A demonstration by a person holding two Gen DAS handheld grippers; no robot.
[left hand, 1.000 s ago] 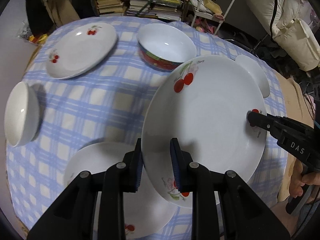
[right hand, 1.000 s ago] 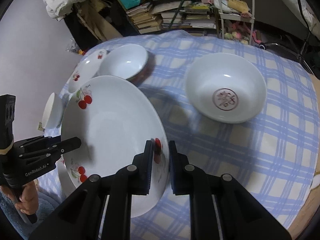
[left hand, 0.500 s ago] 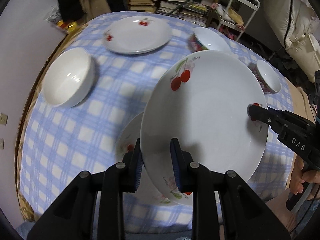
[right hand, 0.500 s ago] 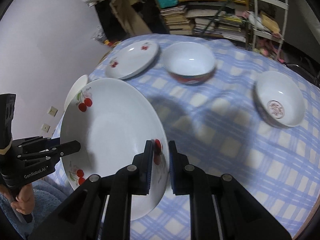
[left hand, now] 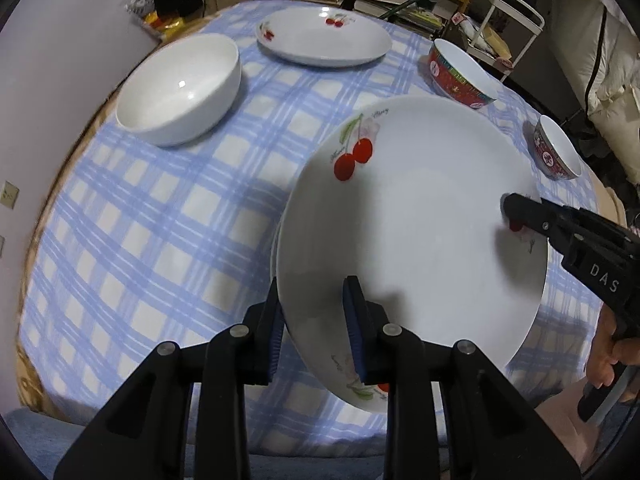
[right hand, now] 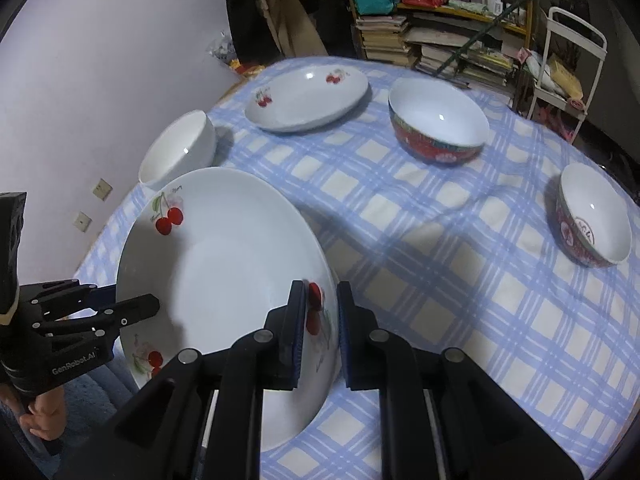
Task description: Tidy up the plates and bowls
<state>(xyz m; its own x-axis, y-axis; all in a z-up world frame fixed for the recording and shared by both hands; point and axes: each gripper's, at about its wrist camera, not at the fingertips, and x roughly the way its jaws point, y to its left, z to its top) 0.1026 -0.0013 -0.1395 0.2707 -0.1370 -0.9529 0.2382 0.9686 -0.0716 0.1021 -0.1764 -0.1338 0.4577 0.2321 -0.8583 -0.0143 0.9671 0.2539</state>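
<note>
On the desk, under its blue-and-white checked cloth, little of the sorting appears finished: the crockery is spread out singly, not gathered into stacks. The largest piece, the big cherry plate, is held off the cloth at the near edge of the desk, tilted, and is carried by both tools at once. The left gripper is clenched on the plate's near rim, one of its fingers lying over the upper face and the other under the rim; the right gripper is clamped on the opposite rim, right at a cherry print. Just beneath the carried plate, in the left wrist view, a sliver of white edge is seen, which is judged to be another plate lying there, so this step is read as a stacking of plate on plate that is not yet set down; how closely the two are aligned cannot be told. Farther back, a second cherry plate rests alone on the cloth and is left to be collected. Of the bowls, none is nested: the plain white bowl sits near the left edge, the red-patterned bowl stands towards the far right, and the smallest red-patterned bowl stands well apart at the right edge. What remains, by this judgement, is the lowering and release of the held plate, the fetching of the far plate, and the grouping of all three bowls.
</note>
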